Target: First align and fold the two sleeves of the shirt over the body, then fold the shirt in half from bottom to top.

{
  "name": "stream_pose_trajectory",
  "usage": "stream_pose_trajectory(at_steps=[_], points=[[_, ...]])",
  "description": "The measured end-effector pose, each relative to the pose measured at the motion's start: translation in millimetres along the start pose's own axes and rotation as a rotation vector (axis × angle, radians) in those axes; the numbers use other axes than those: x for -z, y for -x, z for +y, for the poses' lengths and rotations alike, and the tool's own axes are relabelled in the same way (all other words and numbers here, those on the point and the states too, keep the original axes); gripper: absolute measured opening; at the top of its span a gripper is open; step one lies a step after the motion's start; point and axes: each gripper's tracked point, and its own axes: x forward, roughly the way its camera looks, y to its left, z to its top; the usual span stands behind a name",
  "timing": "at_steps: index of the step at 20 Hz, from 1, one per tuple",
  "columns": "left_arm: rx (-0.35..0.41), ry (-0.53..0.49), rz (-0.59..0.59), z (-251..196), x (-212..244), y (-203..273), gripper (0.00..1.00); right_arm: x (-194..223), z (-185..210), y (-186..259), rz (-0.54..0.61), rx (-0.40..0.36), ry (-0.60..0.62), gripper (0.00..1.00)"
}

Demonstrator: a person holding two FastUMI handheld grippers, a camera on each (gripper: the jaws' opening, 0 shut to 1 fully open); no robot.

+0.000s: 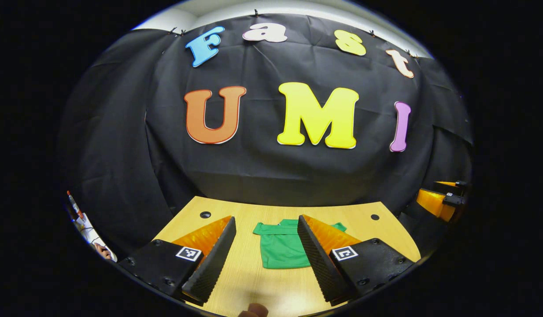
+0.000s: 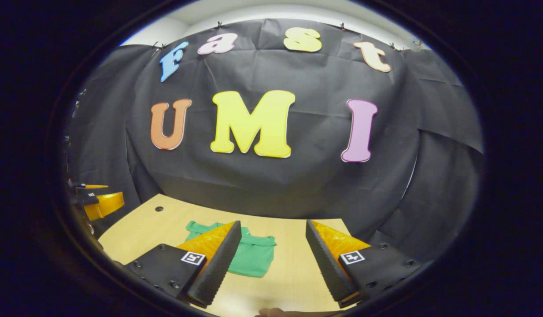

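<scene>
A small green shirt (image 1: 282, 246) lies flat on the wooden table (image 1: 253, 281), its collar end toward the booth's wall and a short sleeve sticking out on each side there. My left gripper (image 1: 266, 220) hovers above the table's near side, open, with nothing between its fingers; its right finger (image 1: 317, 246) covers the shirt's right part. In the right gripper view the shirt (image 2: 256, 257) lies ahead and to the left, partly behind the left finger (image 2: 218, 259). My right gripper (image 2: 272, 222) is open too, holding nothing. Both grippers are apart from the shirt.
The table has small round holes (image 1: 205, 215) (image 1: 374, 217) near its far corners. The black cloth wall stands right behind the far edge. Each view shows the other gripper off to the side (image 1: 443, 200) (image 2: 97, 200). A fingertip (image 1: 253, 311) shows at the bottom.
</scene>
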Motion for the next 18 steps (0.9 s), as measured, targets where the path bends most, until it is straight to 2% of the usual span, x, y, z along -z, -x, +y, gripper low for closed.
stream_pose_trajectory(at_steps=[3,4,5,6,9,10,11,14,18], points=[[-0.024,-0.003,-0.042,12.6,-9.5,33.7,0.93,-13.2,12.8,40.3,-0.034,0.012,0.012,0.95],[-0.017,0.005,-0.053,12.9,-13.2,43.0,0.85,-15.0,18.8,52.5,-0.04,0.017,0.008,0.94],[-0.007,0.013,-0.058,12.9,-13.8,50.7,0.86,-17.2,26.3,66.2,-0.051,0.014,0.001,0.94],[-0.001,0.019,-0.062,14.9,-12.9,61.4,0.94,-17.6,33.8,77.2,-0.061,0.013,-0.003,0.95],[0.011,0.022,-0.097,22.3,-19.1,82.6,0.95,-15.0,43.4,108.6,-0.103,0.046,0.017,0.97],[0.016,0.017,-0.109,24.1,-20.0,90.3,0.95,-12.1,47.0,119.8,-0.118,0.056,0.02,0.92],[0.017,0.006,-0.124,25.8,-21.3,96.6,0.95,-10.8,51.7,128.7,-0.13,0.062,0.03,0.95],[0.02,-0.026,-0.142,28.5,-17.3,113.7,0.95,-0.8,59.1,147.0,-0.146,0.08,0.051,0.92],[0.038,-0.035,-0.13,22.0,-5.5,124.1,0.95,5.1,68.4,153.0,-0.136,0.065,0.053,0.93]])
